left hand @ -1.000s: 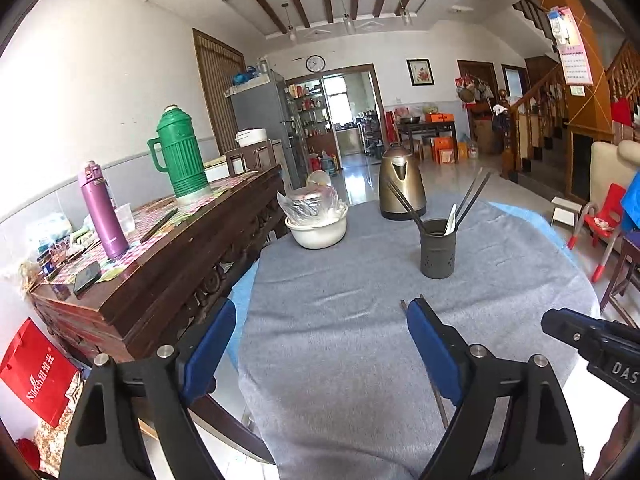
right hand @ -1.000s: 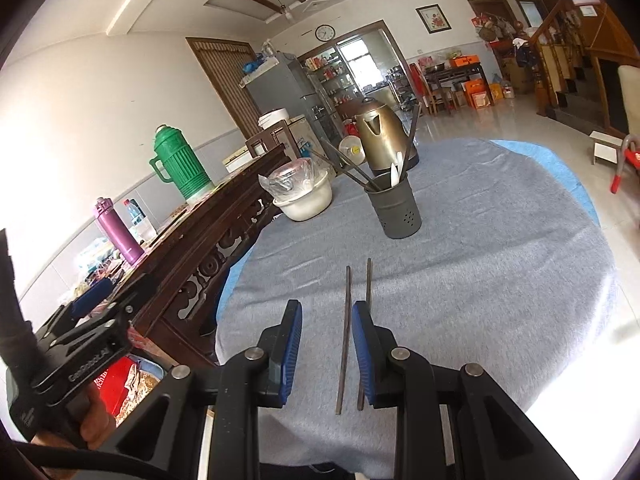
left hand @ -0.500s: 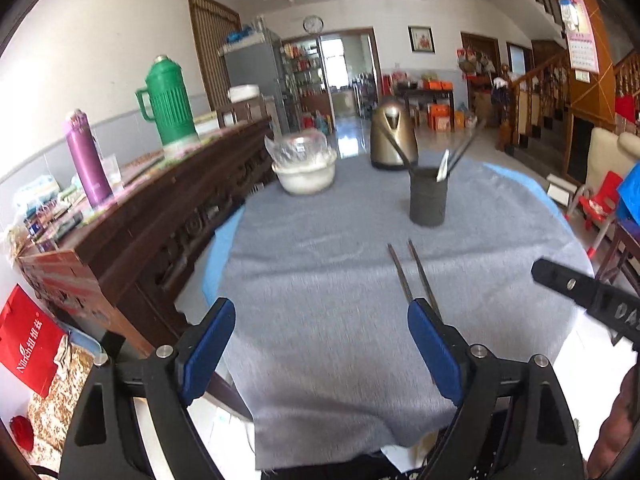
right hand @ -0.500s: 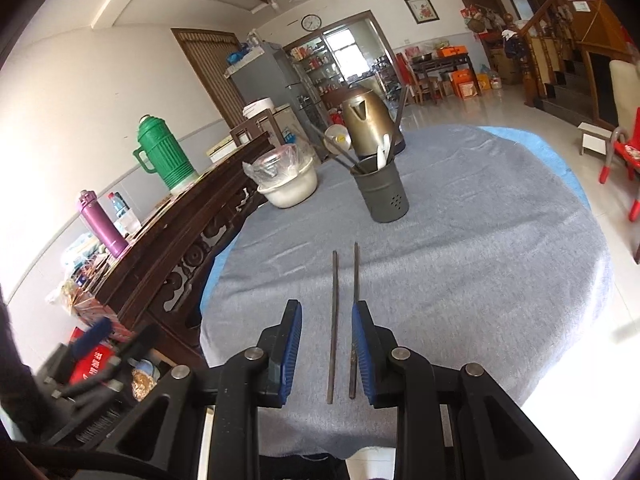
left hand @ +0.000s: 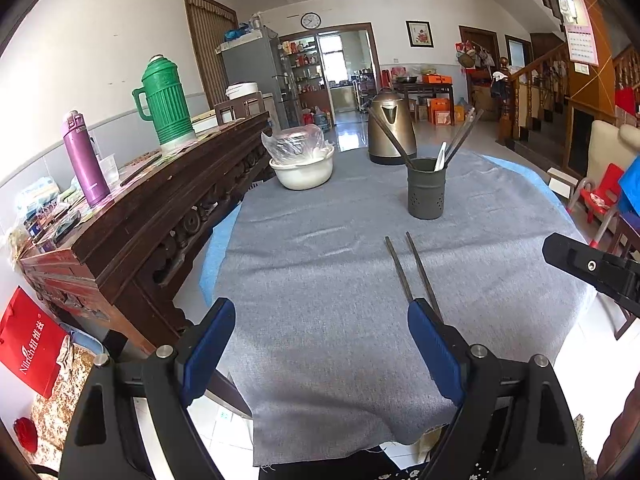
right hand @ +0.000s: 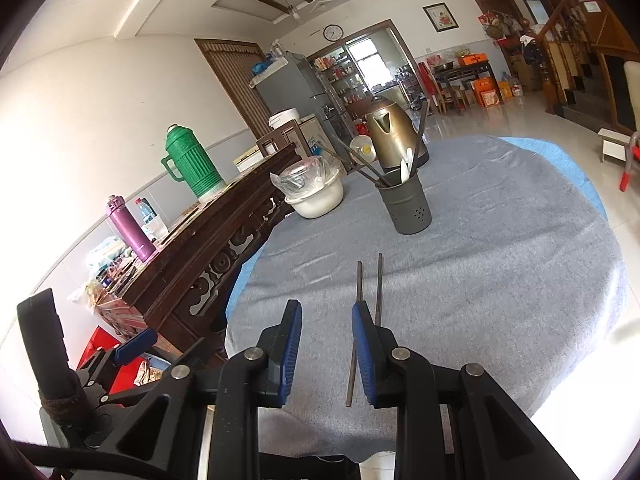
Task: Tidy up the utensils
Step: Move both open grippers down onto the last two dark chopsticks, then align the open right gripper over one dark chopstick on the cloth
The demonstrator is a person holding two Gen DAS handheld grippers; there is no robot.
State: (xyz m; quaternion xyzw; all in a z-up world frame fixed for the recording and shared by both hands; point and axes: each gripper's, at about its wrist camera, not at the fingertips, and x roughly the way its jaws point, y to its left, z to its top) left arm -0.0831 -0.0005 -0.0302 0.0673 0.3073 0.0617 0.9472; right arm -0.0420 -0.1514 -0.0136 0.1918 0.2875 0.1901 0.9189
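L gripper [left hand: 320, 344] lower now, nearer chopsticks [left hand: 408, 270]

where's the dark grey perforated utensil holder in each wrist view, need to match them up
Left wrist view: the dark grey perforated utensil holder stands right of centre on the grey tablecloth, beyond the two loose chopsticks.
Right wrist view: the holder is just above centre, beyond the same chopsticks.
Shared landmark: the bronze electric kettle right behind it.
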